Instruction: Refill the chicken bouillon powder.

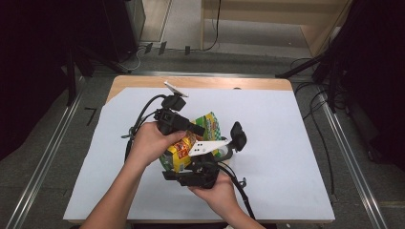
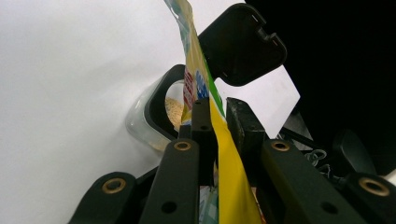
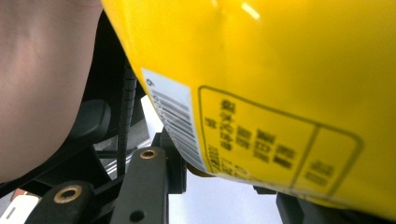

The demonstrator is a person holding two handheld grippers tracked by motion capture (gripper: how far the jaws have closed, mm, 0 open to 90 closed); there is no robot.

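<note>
The surface (image 1: 286, 143), spread with a white sheet, takes up most of the high view, and the work sits a little toward 7 o'clock of its middle. There a yellow and green snack bag (image 1: 184, 148) is held up off the sheet between the person's two hands, its printed top pointing toward 1 o'clock. The left hand (image 1: 150, 143) comes in from 7 o'clock and carries the left claw (image 1: 188, 128), which reaches to the bag's upper edge; in the left gripper view that claw (image 2: 217, 121) has the thin flat edge of the bag (image 2: 229, 186) running up between its two black jaws, which stand close against the film on either side and pinch it. The right hand (image 1: 217, 188) comes in from 6 o'clock under the bag with the right claw (image 1: 196, 174) at the bag's lower end; in the right gripper view the bulging yellow back of the bag (image 3: 280, 93), with its barcode and a framed text panel, lies across the jaws, which are set partly apart and grip it. Beyond the bag at 3 o'clock, seen in the left gripper view, stands a clear container (image 2: 154, 116) with a black rim and pale crumbs inside, its black flip lid (image 2: 240, 44) raised open above it.
</note>
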